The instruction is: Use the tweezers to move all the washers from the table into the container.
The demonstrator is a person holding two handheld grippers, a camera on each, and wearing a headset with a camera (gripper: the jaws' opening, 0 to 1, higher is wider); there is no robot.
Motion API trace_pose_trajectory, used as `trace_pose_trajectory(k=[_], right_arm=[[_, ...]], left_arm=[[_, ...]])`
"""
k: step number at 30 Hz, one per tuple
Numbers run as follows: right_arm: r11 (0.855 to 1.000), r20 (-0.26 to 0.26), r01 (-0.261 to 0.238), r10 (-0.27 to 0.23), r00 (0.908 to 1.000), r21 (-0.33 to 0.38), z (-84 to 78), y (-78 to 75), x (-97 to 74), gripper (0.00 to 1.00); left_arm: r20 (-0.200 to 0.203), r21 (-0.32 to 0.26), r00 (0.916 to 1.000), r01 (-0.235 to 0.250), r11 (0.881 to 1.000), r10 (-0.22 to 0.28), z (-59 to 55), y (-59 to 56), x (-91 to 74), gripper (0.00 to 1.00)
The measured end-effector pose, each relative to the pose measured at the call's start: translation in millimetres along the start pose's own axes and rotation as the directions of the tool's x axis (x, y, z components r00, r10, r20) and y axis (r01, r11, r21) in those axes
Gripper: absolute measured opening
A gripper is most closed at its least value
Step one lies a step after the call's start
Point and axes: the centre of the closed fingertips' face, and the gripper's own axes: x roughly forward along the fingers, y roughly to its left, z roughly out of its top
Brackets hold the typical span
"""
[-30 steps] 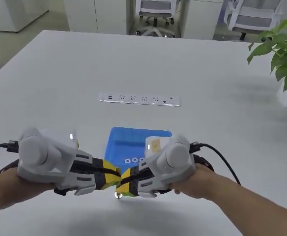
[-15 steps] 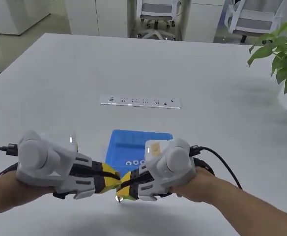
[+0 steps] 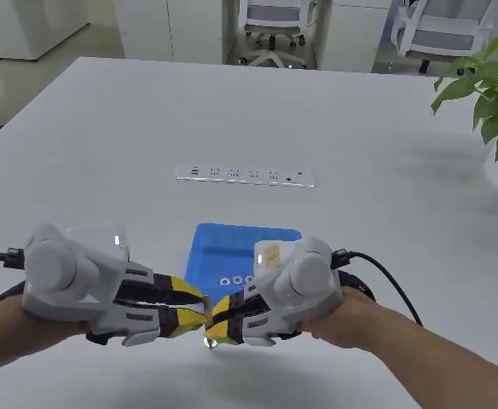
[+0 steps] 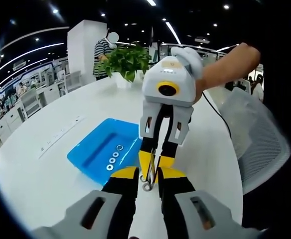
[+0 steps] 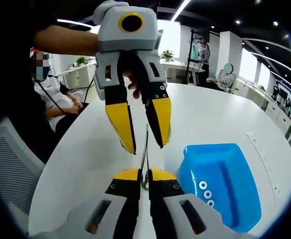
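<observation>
1. The right gripper point(image 5: 143, 173) is clenched on the tweezers point(image 5: 145, 152), whose thin prongs run forward from its jaws.
2. The left gripper point(image 4: 149, 173) faces it, released, with its jaws spread on either side of the prongs.
3. A washer point(image 4: 146, 187) lies on the table point(image 3: 360, 153) at the tweezers' tip.
4. Just beyond the tweezers, the blue container point(image 3: 232, 243) holds several washers point(image 3: 236, 279).

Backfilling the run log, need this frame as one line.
right gripper: shut on tweezers | left gripper: open, jaws either side of tweezers | container: blue, washers inside
</observation>
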Motion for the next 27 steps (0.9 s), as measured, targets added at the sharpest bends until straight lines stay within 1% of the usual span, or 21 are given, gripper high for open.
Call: trace_pose_trajectory(k=[3,6,14,18,21,24,26,27], right_arm=[[1.000,0.003,0.003,-0.003,1.0000,-0.001,2.0,-0.3,-1.9,0.06],[1.000,0.009,0.010,-0.010,0.9999,-0.005,6.2,-1.4,-5.2,0.06],[0.999,0.008,0.012,-0.012,0.9999,-0.040,17.4,-2.6,-13.4,0.06],[0.998,0.009,0.012,-0.012,0.9999,-0.061,25.2,-4.6,-18.4,0.06],[0.997,0.010,0.012,-0.012,0.9999,-0.072,30.2,-6.4,-21.8,0.06],[0.997,0.018,0.011,-0.009,0.9998,-0.075,35.9,-7.6,-25.9,0.06],[0.996,0.019,0.005,-0.004,0.9998,-0.084,38.8,-7.9,-28.5,0.06],[0.996,0.018,0.008,-0.006,0.9998,-0.087,39.9,-8.6,-29.6,0.06]], left_arm=[[0.005,-0.004,1.0000,-0.005,1.000,0.005,1.0,-1.9,-1.8,0.24],[0.010,-0.013,0.9999,-0.010,1.000,0.010,-1.6,-0.9,-5.1,0.28],[0.027,-0.058,0.9988,-0.039,0.998,0.041,-5.3,-1.2,-13.6,0.47],[0.034,-0.069,0.9980,-0.051,0.996,0.053,-7.0,-3.2,-18.4,0.51],[0.042,-0.078,0.9965,-0.068,0.995,0.072,-7.4,-1.6,-21.6,0.57],[0.044,-0.118,0.9949,-0.085,0.989,0.091,-8.9,1.1,-24.4,0.64],[0.055,-0.104,0.9938,-0.091,0.990,0.097,-9.1,0.9,-27.3,0.64],[0.054,-0.109,0.9937,-0.092,0.990,0.099,-9.7,1.0,-28.0,0.64]])
